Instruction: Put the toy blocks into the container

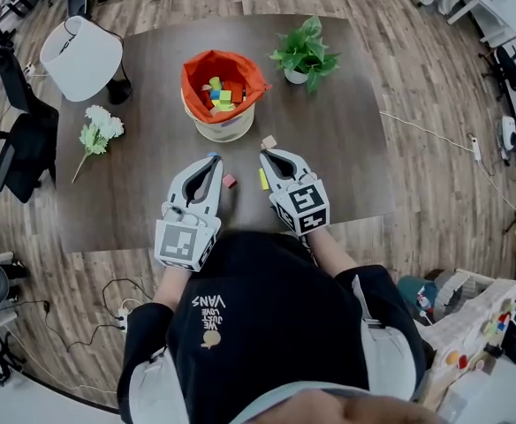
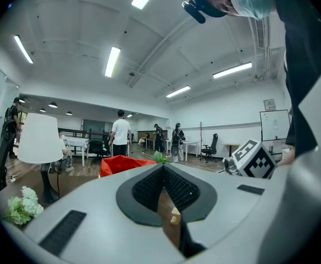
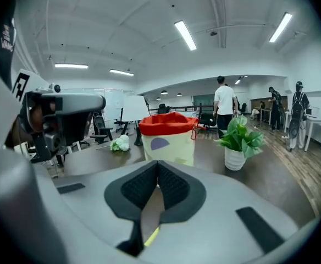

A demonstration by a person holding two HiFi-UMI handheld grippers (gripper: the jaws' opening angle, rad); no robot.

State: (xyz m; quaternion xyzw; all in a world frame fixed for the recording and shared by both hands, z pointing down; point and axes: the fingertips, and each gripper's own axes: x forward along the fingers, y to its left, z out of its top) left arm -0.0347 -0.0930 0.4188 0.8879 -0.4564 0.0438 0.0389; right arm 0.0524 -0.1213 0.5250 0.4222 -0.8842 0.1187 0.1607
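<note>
Black shirt cloth (image 1: 267, 307) fills the low edge of the head view, and just past it sit both grippers' cubes with their square black-and-white markers. The left gripper (image 1: 212, 160) has smooth grey shells and ribbed black pads whose tips are pressed together with nothing between them. The right gripper (image 1: 264, 155) is built the same and is likewise closed and empty.

Both lie over a dark, matte wood-grain table (image 1: 346, 148). From the table's middle, the container (image 1: 231, 126) stands at 12 o'clock. It is a round cream cloth bag with a crumpled orange lining folded over its rim. Small blocks (image 1: 221, 94) in yellow, green, blue and red are heaped inside it.

Loose pieces lie around the gripper tips. A pink cube (image 1: 229, 181) and a slim yellow bar (image 1: 263, 179) are between the grippers, and a tan cube (image 1: 269, 142) is at 12 o'clock from the right tips.

A leafy potted plant (image 1: 305, 56) is at 1 o'clock, white fabric flowers (image 1: 97, 131) at 9, and a smooth white lampshade (image 1: 81, 56) at 10.
</note>
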